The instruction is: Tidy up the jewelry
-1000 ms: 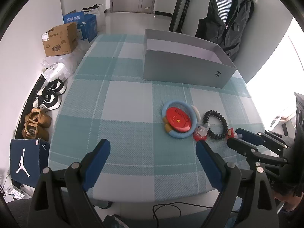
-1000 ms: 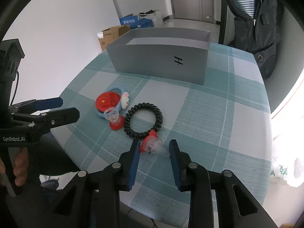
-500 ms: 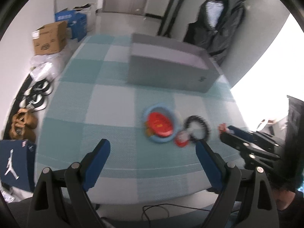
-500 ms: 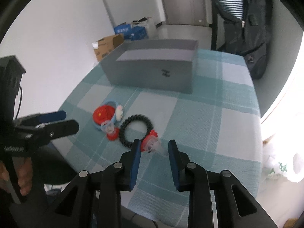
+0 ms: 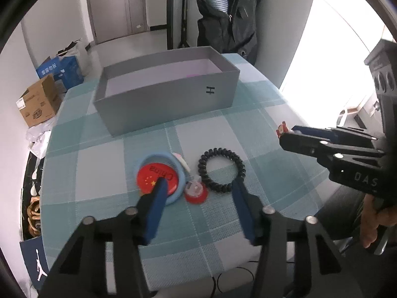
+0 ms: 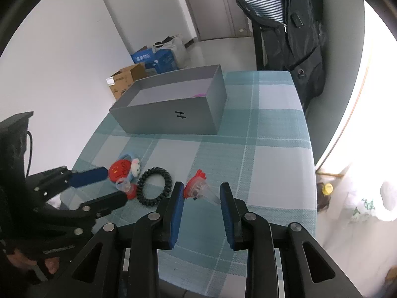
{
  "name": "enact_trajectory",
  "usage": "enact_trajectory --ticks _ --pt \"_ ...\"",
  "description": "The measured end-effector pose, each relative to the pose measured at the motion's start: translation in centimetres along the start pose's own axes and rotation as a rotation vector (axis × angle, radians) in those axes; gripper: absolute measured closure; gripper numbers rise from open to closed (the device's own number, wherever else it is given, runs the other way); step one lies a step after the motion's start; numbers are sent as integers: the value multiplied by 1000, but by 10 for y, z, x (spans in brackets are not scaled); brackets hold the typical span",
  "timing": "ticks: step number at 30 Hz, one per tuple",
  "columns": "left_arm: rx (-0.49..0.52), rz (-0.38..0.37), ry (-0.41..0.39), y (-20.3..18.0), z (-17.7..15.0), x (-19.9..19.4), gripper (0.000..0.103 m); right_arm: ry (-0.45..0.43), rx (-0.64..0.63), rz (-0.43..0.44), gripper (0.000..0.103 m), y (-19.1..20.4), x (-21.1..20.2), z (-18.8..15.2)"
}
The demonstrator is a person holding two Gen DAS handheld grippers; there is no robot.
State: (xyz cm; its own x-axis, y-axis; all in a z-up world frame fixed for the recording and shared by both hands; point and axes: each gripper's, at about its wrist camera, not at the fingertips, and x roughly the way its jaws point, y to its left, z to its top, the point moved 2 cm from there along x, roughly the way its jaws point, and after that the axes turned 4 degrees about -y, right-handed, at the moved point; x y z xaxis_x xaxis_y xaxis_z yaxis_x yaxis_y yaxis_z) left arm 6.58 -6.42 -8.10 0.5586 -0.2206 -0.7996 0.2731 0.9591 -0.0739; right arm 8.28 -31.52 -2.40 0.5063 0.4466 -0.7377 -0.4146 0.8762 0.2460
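Teal-and-white checked cloth is covering the table [image 5: 104,173], which is standing in a pale-walled room with a dark jacket [image 5: 230,17] hanging on a stand behind it and cardboard boxes [image 5: 37,101] sitting on the floor to one side. An open grey box [image 5: 168,101] marked with an H is resting toward the far end of the table, with a trace of something pink showing inside it. Nearer the front edge, a black spiral hair tie [image 5: 221,170] is lying flat, just beside a blue ring holding a red China badge [image 5: 156,177] and a small white plush charm [image 6: 136,165]. A clear ornament on a red base [image 5: 195,191] is sitting between the badge and the hair tie. The left gripper [image 5: 198,186] is pointing steeply down over this cluster with its jaws closing; the red-based ornament is lying between its blue fingers [image 5: 155,203], and the pads are not pressing on it. The right gripper [image 6: 202,196] is clamped on a second clear ornament with a red crab-like cap [image 6: 198,187], holding it up off the cloth, well apart from the grey box. A hand [image 5: 377,226] is gripping the right tool's handle.
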Motion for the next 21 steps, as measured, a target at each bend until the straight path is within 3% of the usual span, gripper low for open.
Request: enact_trajectory --ticks 1,4,7,9,16,21 --pt "5 -4 -1 0 1 0 64 0 2 2 75 0 0 0" --pt "19 9 -2 1 0 -1 84 -4 3 8 75 1 0 1" --pt "6 -21 19 1 -2 5 89 -12 7 4 75 1 0 2" --pt "6 -31 17 2 -1 4 98 -12 17 8 75 -1 0 1" --pt "-16 -44 22 3 1 5 101 -9 37 9 75 -5 0 2" --pt "-93 -102 1 13 5 -5 103 -23 36 19 75 -2 -3 3"
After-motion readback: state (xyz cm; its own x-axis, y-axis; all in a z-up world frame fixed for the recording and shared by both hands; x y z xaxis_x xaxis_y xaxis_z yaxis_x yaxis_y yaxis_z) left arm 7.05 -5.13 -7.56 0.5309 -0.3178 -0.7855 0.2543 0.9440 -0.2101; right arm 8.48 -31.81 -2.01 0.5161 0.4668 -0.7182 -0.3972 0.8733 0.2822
